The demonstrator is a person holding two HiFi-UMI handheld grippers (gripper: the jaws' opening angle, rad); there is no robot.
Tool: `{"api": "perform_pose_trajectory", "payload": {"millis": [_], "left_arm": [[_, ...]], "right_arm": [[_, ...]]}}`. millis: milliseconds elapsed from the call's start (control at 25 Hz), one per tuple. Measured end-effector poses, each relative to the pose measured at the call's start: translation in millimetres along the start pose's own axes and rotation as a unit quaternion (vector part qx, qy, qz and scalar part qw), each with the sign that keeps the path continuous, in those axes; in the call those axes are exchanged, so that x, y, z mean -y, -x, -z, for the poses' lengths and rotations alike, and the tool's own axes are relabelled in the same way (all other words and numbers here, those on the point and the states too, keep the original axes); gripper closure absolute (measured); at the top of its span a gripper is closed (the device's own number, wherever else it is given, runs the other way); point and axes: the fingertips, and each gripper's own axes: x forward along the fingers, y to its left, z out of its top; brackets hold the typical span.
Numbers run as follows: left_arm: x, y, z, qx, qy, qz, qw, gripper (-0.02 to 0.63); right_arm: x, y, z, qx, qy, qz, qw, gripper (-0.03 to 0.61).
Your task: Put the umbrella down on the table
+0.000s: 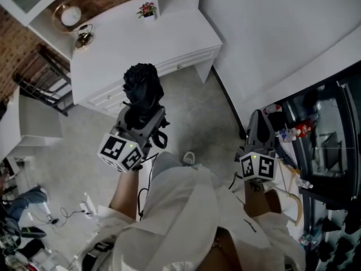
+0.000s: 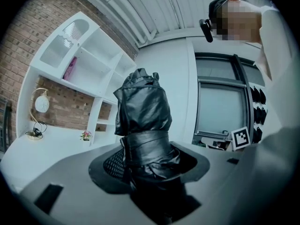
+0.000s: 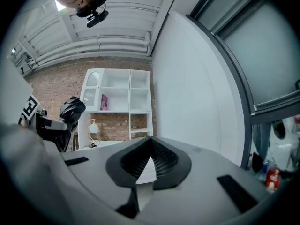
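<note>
Left gripper [image 1: 142, 120] is clamped on the folded black umbrella [image 1: 143, 86]. In the left gripper view the jaws are pinched round the strap-wrapped bundle [image 2: 140, 121], which sticks up and out past the tips. The umbrella is carried up off the floor, in front of the person and short of the white table [image 1: 169, 38], not over it yet. Tabletop has plenty of bare space; a round lamp [image 1: 70, 17] and a small flower pot [image 1: 147, 9] sit toward the back edge, well apart from the nearest part. Right gripper [image 3: 151, 161] is closed w/ nothing in it, tips meeting, held off to the side near the wall. So: pickup done. Left to do, by my read: get over the table, lower, let go.
</note>
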Motion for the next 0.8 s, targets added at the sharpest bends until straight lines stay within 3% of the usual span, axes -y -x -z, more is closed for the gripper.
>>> {"api": "perform_pose_trajectory", "payload": {"millis": [400, 800], "left_arm": [[-64, -71, 3, -0.014, 0.011, 0.008, 0.9998, 0.342], [-176, -180, -34, -0.011, 0.009, 0.035, 0.9993, 0.342]], "right_arm": [[6, -75, 19, -0.016, -0.004, 0.016, 1.000, 0.560], [-15, -236, 5, 0.004, 0.002, 0.025, 1.000, 0.560]]}}
